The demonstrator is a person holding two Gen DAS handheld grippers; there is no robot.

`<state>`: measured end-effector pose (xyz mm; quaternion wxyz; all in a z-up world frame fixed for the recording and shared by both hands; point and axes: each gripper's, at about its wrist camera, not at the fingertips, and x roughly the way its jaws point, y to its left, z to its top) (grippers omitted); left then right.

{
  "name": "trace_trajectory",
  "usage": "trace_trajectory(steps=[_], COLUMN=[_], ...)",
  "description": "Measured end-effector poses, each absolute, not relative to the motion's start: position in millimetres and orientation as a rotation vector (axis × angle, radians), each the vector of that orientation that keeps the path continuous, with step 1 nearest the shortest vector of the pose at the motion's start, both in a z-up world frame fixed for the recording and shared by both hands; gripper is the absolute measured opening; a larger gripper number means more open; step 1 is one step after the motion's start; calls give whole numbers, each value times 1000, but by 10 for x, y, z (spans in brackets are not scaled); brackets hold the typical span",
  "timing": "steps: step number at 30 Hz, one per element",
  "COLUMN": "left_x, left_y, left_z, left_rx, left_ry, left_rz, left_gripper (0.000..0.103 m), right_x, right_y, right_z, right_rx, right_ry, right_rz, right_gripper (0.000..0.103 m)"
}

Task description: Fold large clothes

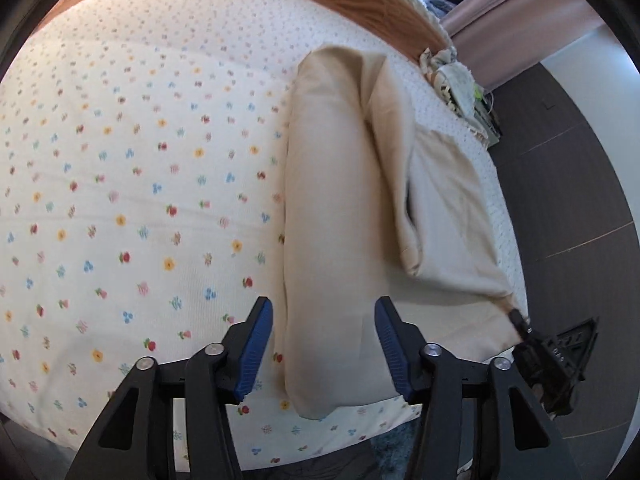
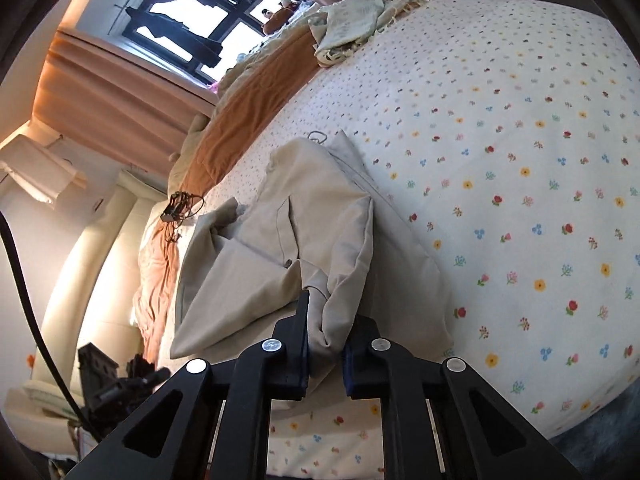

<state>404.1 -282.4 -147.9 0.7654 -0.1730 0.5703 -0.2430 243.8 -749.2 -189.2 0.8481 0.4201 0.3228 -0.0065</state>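
On a bed spread with a flowered sheet (image 1: pixel 140 184), we hold two grippers over one beige garment (image 1: pixel 332 216). Our left gripper (image 1: pixel 324 344) has its jaws parted, with a clear gap on either side of the folded cloth that runs up between the blue pads (image 1: pixel 256 352); the pads press on nothing, so this gripper is released. The garment's long folded roll passes straight through that gap in the left wrist view, its near end lying at the bed's edge below the fingertips and its far end reaching up the mattress.

Our right gripper (image 2: pixel 326 344) is clenched on a bunched fold of the same garment (image 2: pixel 280 240), the cloth pinched between two nearly closed fingers and drawn up into a peak just ahead of them. In the left wrist view we see that gripper's tip (image 1: pixel 520 320) biting the garment's lower right corner, by the bed's side.

The garment lies lengthways near the bed's edge, partly folded (a buttoned placket shows in the right wrist view), with loose flaps spread toward the far side.

We count one garment, two grippers, one bed. Beyond it lie an orange blanket (image 2: pixel 248 104) along the far edge, a crumpled pale cloth (image 2: pixel 352 24) near the corner, and a pinkish curtain (image 2: pixel 100 96) beside a window (image 2: pixel 192 20).
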Motion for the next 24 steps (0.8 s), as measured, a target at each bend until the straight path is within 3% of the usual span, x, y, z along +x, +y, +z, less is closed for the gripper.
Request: trace_trajectory(steps=[2, 11, 13, 17, 20, 24], left_x=[4013, 4008, 4029, 4052, 4048, 4050], left_y=[-2858, -2913, -2900, -2808, -2703, -2523], left_z=[-1578, -1655, -1660, -1640, -1596, -1522], left_rx=[-375, -375, -390, -425, -462, -493], left_ry=[1269, 1242, 1242, 1229, 1207, 1173], left_rz=[-541, -566, -578, -583, -592, -590], left_gripper=[44, 44, 44, 44, 44, 44], right_x=[2383, 2179, 2153, 2060, 2088, 2302], right_y=[-7518, -7535, -7525, -7466, -7378, -7099], right_z=[-1951, -2190, -2115, -1813, -1585, -1342], right_rx=[902, 930, 901, 755, 677, 550], right_ry=[675, 717, 736, 733, 724, 738], right_rz=[-28, -92, -113, -239, -226, -167], right_gripper=[11, 11, 17, 41, 46, 62])
